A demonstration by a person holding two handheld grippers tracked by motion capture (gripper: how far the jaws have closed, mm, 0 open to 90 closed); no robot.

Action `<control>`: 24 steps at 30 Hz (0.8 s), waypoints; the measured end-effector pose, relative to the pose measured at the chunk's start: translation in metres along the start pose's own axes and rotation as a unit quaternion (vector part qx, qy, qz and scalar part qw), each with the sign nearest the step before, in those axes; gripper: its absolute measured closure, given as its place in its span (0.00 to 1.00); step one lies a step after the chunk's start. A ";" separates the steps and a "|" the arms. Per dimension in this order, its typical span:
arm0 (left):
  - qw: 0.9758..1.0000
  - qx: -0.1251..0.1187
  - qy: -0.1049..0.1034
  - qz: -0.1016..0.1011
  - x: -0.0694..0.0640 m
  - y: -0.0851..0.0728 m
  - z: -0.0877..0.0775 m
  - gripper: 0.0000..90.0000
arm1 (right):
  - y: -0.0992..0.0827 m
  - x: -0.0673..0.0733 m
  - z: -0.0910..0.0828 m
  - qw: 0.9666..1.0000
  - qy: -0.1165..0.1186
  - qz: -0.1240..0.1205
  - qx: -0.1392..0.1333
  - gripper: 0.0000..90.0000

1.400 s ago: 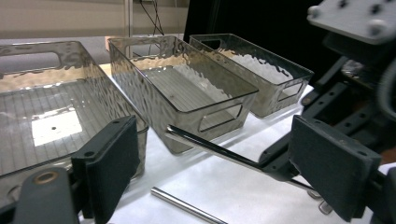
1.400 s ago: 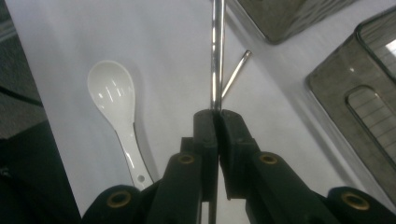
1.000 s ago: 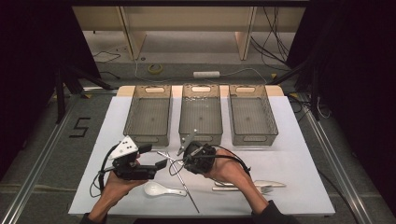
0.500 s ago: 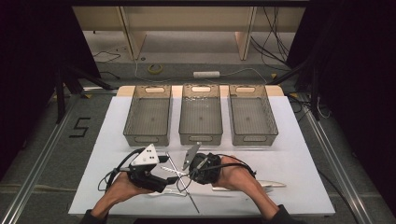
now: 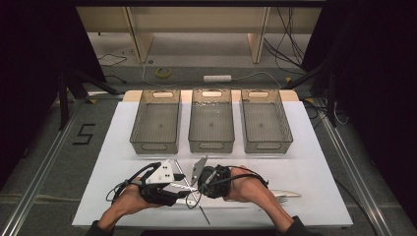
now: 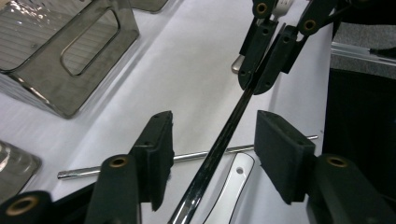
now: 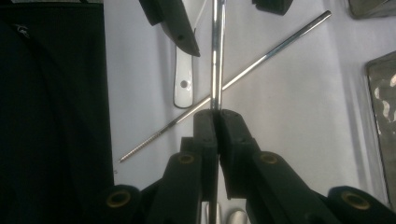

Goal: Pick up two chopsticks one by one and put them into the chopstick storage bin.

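White board covers the tabletop (image 5: 314, 162), with dark floor and cables beyond its far edge. Three smoky, see-through plastic bins (image 5: 211, 125) with ribbed floors and handle cut-outs stand in a row along the far half, all apparently empty, so sorting looks barely begun.

Near the front edge, at the middle, the person's two hands meet. The right gripper (image 7: 216, 116) is clamped tight on a thin, polished metal chopstick (image 7: 215, 56), lifted off the board and pointing toward the other hand. The left gripper (image 6: 212, 135) has just been closing its jaws; the chopstick runs between its matte black, blocky pads (image 6: 280, 149) with a gap on either side, so they do not yet press on it. This looks like a hand-over not yet complete.

A second metal chopstick (image 6: 187, 157) lies flat on the board beneath, round and slim, its thin end ridged. Beside it rests a glossy white spoon handle (image 6: 233, 186) with a small hole. A shiny metal fork (image 5: 285, 196) lies toward the front right corner. Everything remains to be binned.
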State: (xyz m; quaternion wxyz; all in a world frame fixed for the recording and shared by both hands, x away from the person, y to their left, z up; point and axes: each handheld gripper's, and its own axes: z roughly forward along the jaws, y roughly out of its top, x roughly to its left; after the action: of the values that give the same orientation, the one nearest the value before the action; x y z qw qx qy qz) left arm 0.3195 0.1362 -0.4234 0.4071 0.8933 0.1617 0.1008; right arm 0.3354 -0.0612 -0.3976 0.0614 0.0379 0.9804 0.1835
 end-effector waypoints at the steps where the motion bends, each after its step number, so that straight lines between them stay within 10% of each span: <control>1: 1.000 0.001 -0.002 0.001 0.000 0.000 0.000 0.54 | 0.000 0.000 0.000 1.000 -0.001 0.000 0.000 0.96; 24: 0.996 0.034 -0.081 0.032 -0.004 -0.004 0.005 0.88 | 0.000 0.007 0.003 0.997 0.015 -0.072 0.019 0.95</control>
State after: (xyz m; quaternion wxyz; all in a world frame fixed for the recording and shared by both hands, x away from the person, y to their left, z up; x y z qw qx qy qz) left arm 0.3164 0.1340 -0.4295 0.3850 0.9165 0.1026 0.0356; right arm 0.3293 -0.0599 -0.4013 0.0590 -0.0343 0.9847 0.1605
